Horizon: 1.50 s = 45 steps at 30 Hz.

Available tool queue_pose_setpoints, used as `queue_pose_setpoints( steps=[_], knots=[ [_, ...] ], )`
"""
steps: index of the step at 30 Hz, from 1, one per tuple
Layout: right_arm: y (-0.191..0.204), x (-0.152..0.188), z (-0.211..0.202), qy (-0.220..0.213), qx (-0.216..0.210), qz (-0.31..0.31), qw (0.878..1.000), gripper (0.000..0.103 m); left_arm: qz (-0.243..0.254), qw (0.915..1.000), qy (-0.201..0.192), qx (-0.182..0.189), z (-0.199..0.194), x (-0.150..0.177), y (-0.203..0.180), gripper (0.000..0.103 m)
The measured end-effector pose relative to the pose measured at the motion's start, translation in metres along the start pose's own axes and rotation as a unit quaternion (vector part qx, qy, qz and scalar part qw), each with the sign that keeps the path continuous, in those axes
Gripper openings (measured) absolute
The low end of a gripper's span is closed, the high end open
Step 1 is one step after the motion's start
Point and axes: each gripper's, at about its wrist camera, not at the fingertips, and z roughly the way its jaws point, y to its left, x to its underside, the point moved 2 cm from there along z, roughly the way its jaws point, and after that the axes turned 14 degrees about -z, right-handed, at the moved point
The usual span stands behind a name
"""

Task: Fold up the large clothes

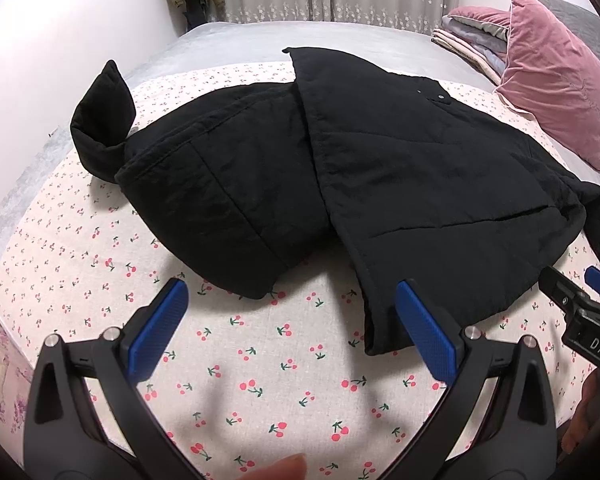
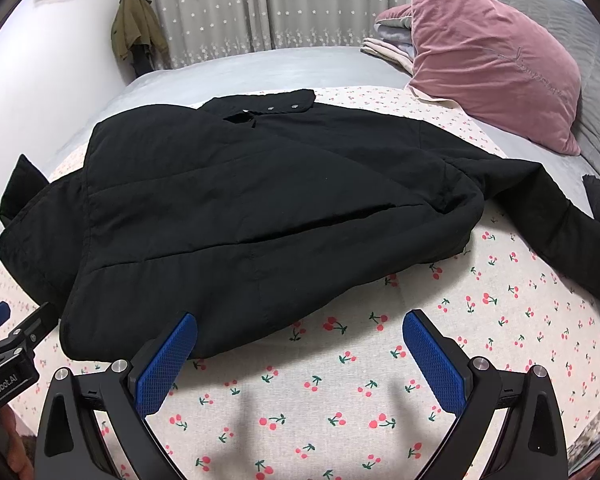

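Hovering both tools over the bed: left hand-held gripper (image 1: 292, 320) spread wide, empty; right hand-held gripper (image 2: 300, 350) spread wide too, nothing between the pads. Black quilted jacket (image 2: 240, 208) lies on the cherry-print sheet (image 2: 340, 400), one front panel already folded over the body, right sleeve (image 2: 560, 232) trailing off toward the pillow (image 2: 492, 64). I judge it soft, padded, bulky, somewhat heavy; it should sag, not slip. Best holds look like the near hem corner (image 1: 380, 344) and the sleeve cuff. Readable: "DAS" on the right tool, "GenRobot.AI" on the left tool.
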Motion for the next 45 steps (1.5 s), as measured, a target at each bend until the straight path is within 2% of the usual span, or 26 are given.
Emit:
queue_pose_setpoints(
  steps=[4,6,7,9,11,14,16,19,23,26,28,30,32,33,34,35,36,38,42,45],
  knots=[
    [0.001,0.0,0.0,-0.002,0.005,-0.001,1.0,0.103,-0.01,0.9999,0.003,0.013,0.001,-0.001,0.002,0.103],
    [0.002,0.0,0.002,-0.002,0.003,-0.002,1.0,0.103,-0.011,0.9992,-0.008,0.037,-0.001,-0.002,0.004,0.103],
    [0.003,0.001,0.004,-0.002,-0.005,-0.001,1.0,0.103,-0.007,0.9987,-0.009,0.05,-0.001,-0.002,0.004,0.103],
    [0.003,0.002,0.006,-0.004,-0.037,0.008,0.999,0.103,-0.001,0.9969,0.013,0.077,0.003,-0.004,0.007,0.103],
    [0.003,0.004,0.007,-0.006,-0.057,0.014,0.998,0.103,-0.025,0.9942,0.036,0.098,0.007,-0.011,0.019,0.103],
    [0.008,0.004,0.011,0.001,-0.088,0.014,0.996,0.103,-0.052,0.9924,0.038,0.105,0.007,-0.024,0.04,0.103],
    [0.013,0.003,0.016,0.021,-0.13,0.015,0.991,0.103,-0.07,0.9905,0.039,0.111,0.01,-0.031,0.054,0.103],
    [0.023,0.004,0.023,0.024,-0.214,0.039,0.976,0.103,-0.121,0.9821,0.07,0.126,0.029,-0.035,0.083,0.102],
    [0.037,0.006,0.037,0.041,-0.256,0.073,0.963,0.103,-0.143,0.977,0.071,0.141,0.038,-0.032,0.095,0.101],
    [0.045,0.009,0.056,0.056,-0.292,0.125,0.947,0.103,-0.137,0.9752,0.052,0.167,0.034,-0.031,0.093,0.101],
    [0.052,0.011,0.069,0.062,-0.325,0.163,0.93,0.102,-0.125,0.9744,0.022,0.186,0.031,-0.033,0.088,0.101],
    [0.061,0.009,0.076,0.054,-0.341,0.176,0.922,0.099,-0.115,0.9753,-0.001,0.189,0.035,-0.041,0.084,0.101],
    [0.068,0.003,0.076,0.035,-0.352,0.174,0.919,0.086,-0.108,0.9781,-0.022,0.177,0.044,-0.046,0.078,0.093],
    [0.072,0.001,0.076,0.03,-0.36,0.17,0.917,0.071,-0.108,0.979,-0.027,0.171,0.05,-0.047,0.075,0.073],
    [0.076,-0.001,0.077,0.024,-0.372,0.167,0.913,0.052,-0.11,0.9802,-0.026,0.163,0.055,-0.048,0.076,0.048],
    [0.078,-0.002,0.077,0.019,-0.378,0.168,0.91,0.039,-0.112,0.9816,-0.017,0.154,0.062,-0.046,0.076,0.039],
    [0.077,-0.003,0.075,0.01,-0.383,0.17,0.908,0.015,-0.115,0.9812,-0.007,0.155,0.066,-0.044,0.076,0.02],
    [0.067,-0.003,0.064,-0.001,-0.373,0.164,0.913,0.01,-0.118,0.9793,0.001,0.165,0.058,-0.041,0.078,0.015],
    [0.031,-0.008,0.019,-0.03,-0.339,0.135,0.931,0.007,-0.043,0.9832,-0.021,0.176,0.018,-0.046,0.071,0.012],
    [-0.002,-0.005,-0.021,-0.051,-0.313,0.117,0.941,0.007,0.009,0.9824,-0.025,0.185,-0.011,-0.046,0.072,0.011]
  ],
)
